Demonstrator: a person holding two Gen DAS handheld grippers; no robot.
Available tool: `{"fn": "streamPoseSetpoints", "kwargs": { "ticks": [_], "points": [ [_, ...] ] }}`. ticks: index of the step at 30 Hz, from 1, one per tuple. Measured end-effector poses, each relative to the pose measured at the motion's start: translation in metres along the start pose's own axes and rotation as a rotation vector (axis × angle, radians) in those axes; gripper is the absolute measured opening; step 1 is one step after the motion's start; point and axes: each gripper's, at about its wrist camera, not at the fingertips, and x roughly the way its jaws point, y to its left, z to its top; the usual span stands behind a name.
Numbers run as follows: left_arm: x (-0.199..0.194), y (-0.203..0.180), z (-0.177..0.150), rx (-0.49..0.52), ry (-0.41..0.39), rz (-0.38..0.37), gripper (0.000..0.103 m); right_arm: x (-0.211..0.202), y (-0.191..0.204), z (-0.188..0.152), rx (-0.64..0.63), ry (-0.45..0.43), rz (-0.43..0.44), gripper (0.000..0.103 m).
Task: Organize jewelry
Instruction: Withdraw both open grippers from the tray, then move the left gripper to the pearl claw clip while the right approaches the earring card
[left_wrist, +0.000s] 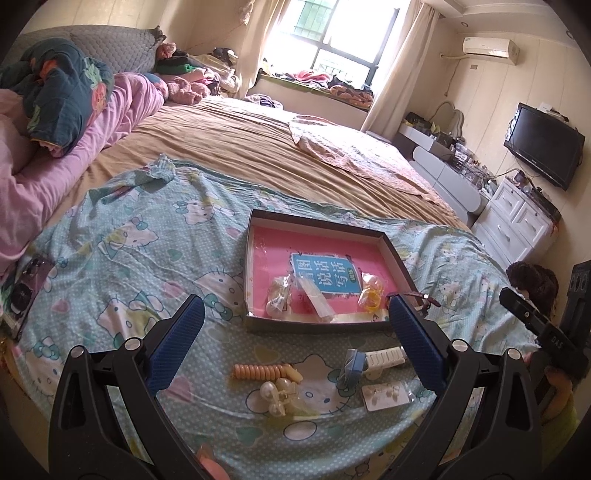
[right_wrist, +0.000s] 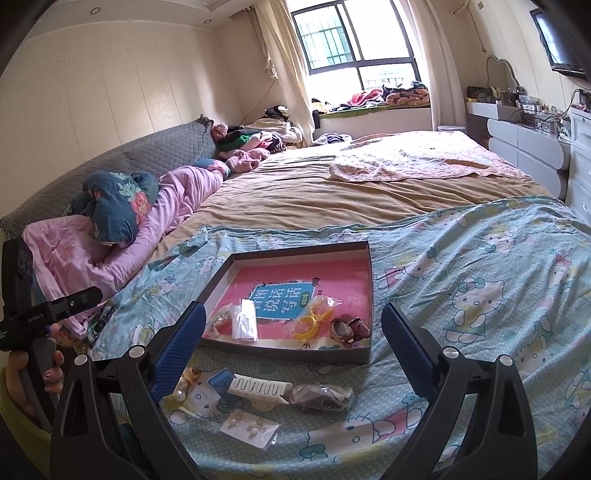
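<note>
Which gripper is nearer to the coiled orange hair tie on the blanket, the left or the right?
Left. The left gripper hangs open just above the coiled orange hair tie, which lies between its fingers. The right gripper is open farther to the right; the tie does not show in its view.

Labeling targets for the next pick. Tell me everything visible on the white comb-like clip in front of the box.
The white clip is a long, flat piece of glossy white plastic with a wavy zigzag slot along its length and rounded ends. It lies flat on the Hello Kitty sheet, outside the box, roughly parallel to its near wall. One end touches a small blue item; the other meets a clear bag of dark contents. Neither gripper touches it.
</note>
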Motion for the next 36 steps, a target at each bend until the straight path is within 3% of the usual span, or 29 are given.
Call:
{"fn": "streamPoseSetpoints", "kwargs": {
  "ticks": [15, 36],
  "points": [
    [0.012, -0.009, -0.028, 0.021, 0.072, 0.01, 0.093, -0.005, -0.004, -0.017, -0.025, 0.046, -0.008, 0.095],
    [0.042, -0.01, -0.073, 0.082, 0.203, 0.086, 0.093, 0.006, -0.008, -0.052, -0.048, 0.14, 0.012, 0.095]
  ]
}}
